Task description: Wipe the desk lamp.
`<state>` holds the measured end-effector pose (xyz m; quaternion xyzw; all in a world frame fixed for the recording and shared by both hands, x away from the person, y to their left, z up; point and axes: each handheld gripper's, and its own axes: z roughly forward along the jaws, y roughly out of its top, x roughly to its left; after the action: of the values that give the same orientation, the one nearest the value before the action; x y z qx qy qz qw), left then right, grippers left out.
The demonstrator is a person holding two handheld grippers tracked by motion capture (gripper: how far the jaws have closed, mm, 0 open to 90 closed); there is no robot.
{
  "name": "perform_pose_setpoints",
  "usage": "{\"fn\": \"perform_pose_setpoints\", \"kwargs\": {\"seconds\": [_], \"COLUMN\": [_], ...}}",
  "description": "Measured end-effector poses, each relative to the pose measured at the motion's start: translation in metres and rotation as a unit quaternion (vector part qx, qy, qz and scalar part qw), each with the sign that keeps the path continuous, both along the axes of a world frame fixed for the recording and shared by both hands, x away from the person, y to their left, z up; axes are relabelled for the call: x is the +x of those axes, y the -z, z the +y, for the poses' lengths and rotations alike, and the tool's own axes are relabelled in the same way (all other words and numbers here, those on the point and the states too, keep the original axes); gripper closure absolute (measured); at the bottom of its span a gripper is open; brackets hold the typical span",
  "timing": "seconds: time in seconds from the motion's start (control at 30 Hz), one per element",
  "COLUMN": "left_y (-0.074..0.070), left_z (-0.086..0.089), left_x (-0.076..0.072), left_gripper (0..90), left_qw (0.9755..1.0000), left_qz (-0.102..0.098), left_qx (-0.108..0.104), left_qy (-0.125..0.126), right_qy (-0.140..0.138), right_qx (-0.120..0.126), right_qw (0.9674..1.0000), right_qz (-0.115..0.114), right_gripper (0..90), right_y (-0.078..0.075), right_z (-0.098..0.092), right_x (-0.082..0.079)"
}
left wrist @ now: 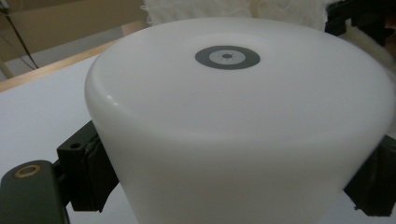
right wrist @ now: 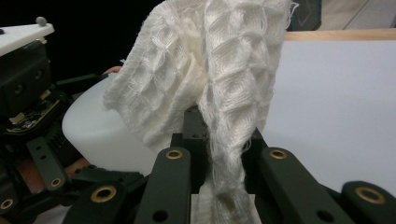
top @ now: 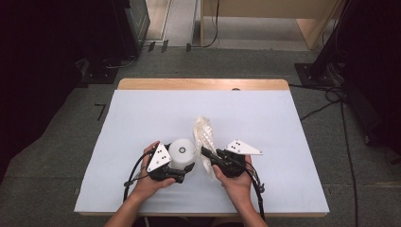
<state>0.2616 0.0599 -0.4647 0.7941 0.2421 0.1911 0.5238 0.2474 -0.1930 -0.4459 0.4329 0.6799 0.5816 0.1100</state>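
Your left gripper (top: 185,169) sits near the table's front edge, jaws spread wide and clamped on either side of the smooth white plastic cylinder with a grey ring mark on top (top: 182,152). In the left gripper view both black jaws press the cylinder (left wrist: 238,130) at its lower flanks. The cylinder stands upright on the white table cover (top: 142,118).

Your right gripper (top: 206,152) is just beside it, jaws nearly closed, pinching the white waffle-weave cloth (top: 204,137) low down. In the right gripper view the cloth (right wrist: 210,79) is bunched between the jaws and rises above them, frayed at its edges, with one fold hanging over the cylinder's (right wrist: 100,128) near side. I can't tell if cloth and cylinder actually touch.

Your two grippers are close together, with little gap between them.

Room: the cover is bare to the left, right and beyond your hands, open all the way to the strip of wooden table edge (top: 203,84) at the far side. Behind your hands the front edge is near. Past the table, grey floor (top: 246,61) with black cables (top: 326,101) at the right.
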Motion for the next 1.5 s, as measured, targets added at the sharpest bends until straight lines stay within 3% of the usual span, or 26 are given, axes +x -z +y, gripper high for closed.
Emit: {"fn": "perform_pose_setpoints", "kwargs": {"seconds": [0.13,0.3,0.43,0.53,0.63,0.7,0.73,0.77,0.8,0.83,0.93,0.97,1.0,1.03,1.07,1.1,1.13,1.17,1.2,1.23,1.27,1.3,1.33,1.4,1.5], "left_y": [0.005,0.007,0.007,0.006,0.007,0.008,0.009,0.01,0.01,0.009,0.009,0.008,0.008,0.007,0.007,0.005,0.003,0.0,0.0,-0.008,-0.008,-0.016,-0.019,-0.022,-0.022], "left_z": [-0.001,0.001,0.002,0.001,-0.005,-0.014,-0.018,-0.023,-0.023,-0.027,-0.024,-0.019,-0.019,-0.014,-0.014,-0.007,-0.003,0.002,0.002,0.011,0.011,0.019,0.022,0.023,0.021], "left_x": [0.001,0.0,-0.003,-0.009,-0.017,-0.021,-0.023,-0.024,-0.024,-0.025,-0.023,-0.02,-0.02,-0.017,-0.017,-0.012,-0.01,-0.007,-0.007,-0.004,-0.004,-0.002,-0.002,-0.003,-0.003], "left_gripper": [8.7,8.3,5.8,3.1,2.8,2.8,2.9,2.6,4.7,7.3,8.0,8.3,8.5,8.6,8.6,8.7,8.7,8.7,8.7,8.7,8.7,8.7,8.7,8.7,8.7], "left_qw": [0.9999,0.9999,0.9994,0.9981,0.9945,0.9902,0.9893,0.9862,0.9862,0.984,0.9849,0.9875,0.9875,0.9901,0.9901,0.9932,0.9938,0.994,0.994,0.9936,0.9936,0.9929,0.9926,0.9925,0.9945], "left_qz": [-0.001,-0.002,0.006,0.006,0.015,0.014,0.016,0.012,0.012,0.003,0.013,0.021,0.021,0.025,0.025,0.035,0.04,0.043,0.043,0.043,0.043,0.04,0.04,0.038,0.032], "left_qx": [0.012,0.011,0.011,-0.003,-0.013,0.003,0.008,0.016,0.016,0.024,0.018,0.008,0.008,0.002,0.002,-0.019,-0.034,-0.05,-0.05,-0.076,-0.076,-0.103,-0.109,-0.113,-0.098], "left_qy": [-0.004,-0.005,-0.031,-0.062,-0.103,-0.139,-0.145,-0.164,-0.164,-0.177,-0.172,-0.156,-0.156,-0.138,-0.138,-0.11,-0.098,-0.087,-0.087,-0.071,-0.071,-0.045,-0.036,-0.026,-0.017], "right_qy": [0.008,0.013,0.016,0.018,0.023,0.022,0.022,0.021,0.021,0.02,0.019,0.018,0.018,0.017,0.017,0.014,0.014,0.011,0.011,0.005,0.005,-0.003,-0.008,-0.016,-0.021], "right_qx": [-0.002,-0.007,-0.009,-0.012,-0.02,-0.021,-0.021,-0.021,-0.022,-0.024,-0.025,-0.028,-0.026,-0.027,-0.027,-0.028,-0.029,-0.029,-0.029,-0.031,-0.031,-0.037,-0.041,-0.044,-0.045], "right_qw": [1.0,0.9999,0.9998,0.9997,0.9994,0.9994,0.9994,0.9995,0.9994,0.9994,0.9994,0.9993,0.9993,0.9993,0.9994,0.9994,0.9993,0.9994,0.9994,0.9993,0.9993,0.9991,0.9989,0.9986,0.9986], "right_qz": [0.003,0.007,0.01,0.015,0.014,0.014,0.013,0.014,0.015,0.013,0.015,0.016,0.017,0.018,0.017,0.016,0.016,0.018,0.018,0.02,0.02,0.023,0.024,0.024,0.02], "right_gripper": [79.7,79.7,79.6,79.6,79.6,79.6,79.6,79.5,79.5,79.5,79.4,79.4,79.4,79.4,79.4,79.4,79.4,79.4,79.4,79.5,79.5,79.4,79.4,79.4,79.4], "right_y": [0.002,0.005,0.009,0.011,0.013,0.014,0.014,0.014,0.014,0.015,0.016,0.017,0.018,0.018,0.018,0.018,0.018,0.018,0.018,0.02,0.02,0.023,0.024,0.026,0.025], "right_z": [-0.003,-0.004,-0.006,-0.008,-0.008,-0.008,-0.008,-0.007,-0.007,-0.006,-0.005,-0.005,-0.004,-0.004,-0.003,-0.003,-0.002,0.0,0.0,0.004,0.004,0.008,0.012,0.016,0.02], "right_x": [0.001,0.002,0.004,0.004,0.005,0.005,0.005,0.004,0.004,0.004,0.004,0.005,0.005,0.005,0.005,0.005,0.004,0.004,0.004,0.003,0.003,0.003,0.003,0.002,0.0]}}
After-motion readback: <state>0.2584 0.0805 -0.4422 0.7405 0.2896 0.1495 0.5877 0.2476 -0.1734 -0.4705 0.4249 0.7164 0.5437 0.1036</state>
